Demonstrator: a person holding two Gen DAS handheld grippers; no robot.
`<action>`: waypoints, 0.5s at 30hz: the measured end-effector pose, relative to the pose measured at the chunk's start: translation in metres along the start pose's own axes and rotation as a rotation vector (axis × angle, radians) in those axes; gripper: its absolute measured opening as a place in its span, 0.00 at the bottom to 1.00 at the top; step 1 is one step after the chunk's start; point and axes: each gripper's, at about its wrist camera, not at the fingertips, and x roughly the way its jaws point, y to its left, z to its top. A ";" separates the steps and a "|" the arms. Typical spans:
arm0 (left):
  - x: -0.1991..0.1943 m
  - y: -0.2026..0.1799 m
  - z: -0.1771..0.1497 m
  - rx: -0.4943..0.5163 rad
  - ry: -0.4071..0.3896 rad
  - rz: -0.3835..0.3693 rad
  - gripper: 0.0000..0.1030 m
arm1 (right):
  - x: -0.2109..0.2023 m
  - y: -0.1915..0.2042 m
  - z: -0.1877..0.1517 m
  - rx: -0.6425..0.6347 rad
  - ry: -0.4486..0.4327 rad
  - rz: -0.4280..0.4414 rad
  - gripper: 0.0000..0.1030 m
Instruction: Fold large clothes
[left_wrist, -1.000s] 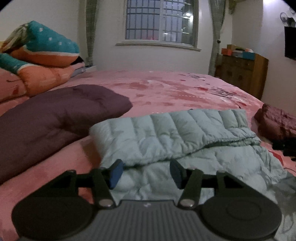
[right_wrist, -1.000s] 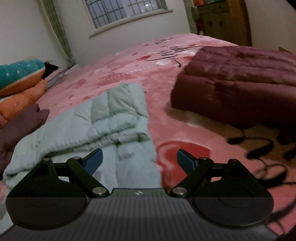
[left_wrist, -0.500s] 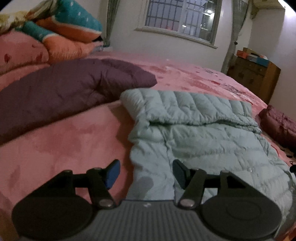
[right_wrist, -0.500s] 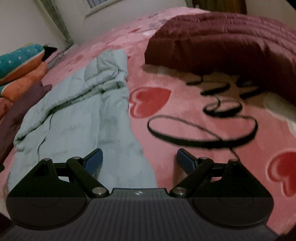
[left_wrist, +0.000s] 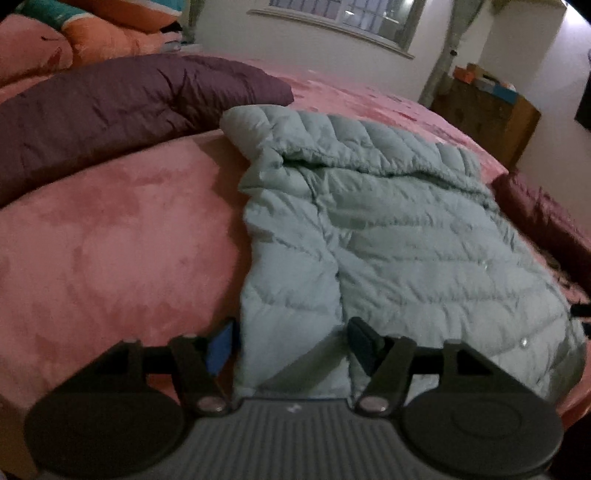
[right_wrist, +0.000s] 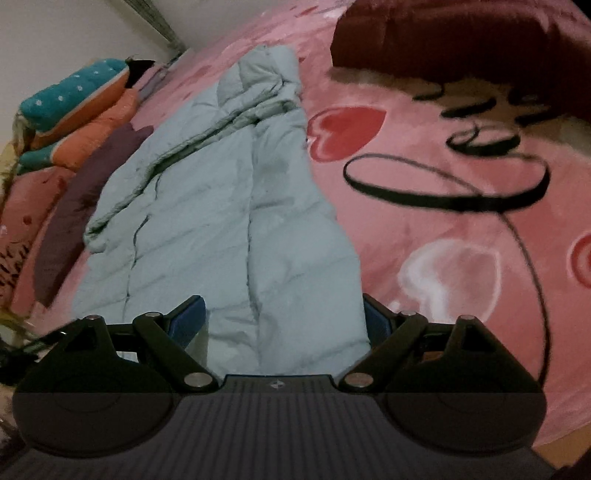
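Jacket (left_wrist: 399, 236) flat on pink bedspread (left_wrist: 110, 251), dim bedroom.

Hidden hems, cropped edges and soft focus

Each gripper body covers the near hem of the pale green quilted jacket (left_wrist: 399, 236), so whether any pad touches cloth cannot be told (both views). The window (left_wrist: 354, 14) is cut by the top edge, the maroon bundle (right_wrist: 461, 48) by the right edge, and the 2 stacked pillows (right_wrist: 77, 110) are blurred.

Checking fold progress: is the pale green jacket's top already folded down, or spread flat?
Folded down: the pale green jacket's far end lies doubled over itself, its ruffled edge crossing the body. The near part lies flat.
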 end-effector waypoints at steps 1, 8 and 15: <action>0.000 0.001 -0.001 0.003 -0.001 -0.003 0.65 | 0.000 -0.001 0.000 0.009 -0.001 0.006 1.00; 0.000 0.003 -0.005 -0.018 0.024 -0.069 0.68 | -0.001 -0.002 -0.004 0.035 0.039 0.114 1.00; 0.002 0.004 -0.008 -0.064 0.082 -0.167 0.67 | 0.013 0.015 -0.004 -0.054 0.159 0.170 1.00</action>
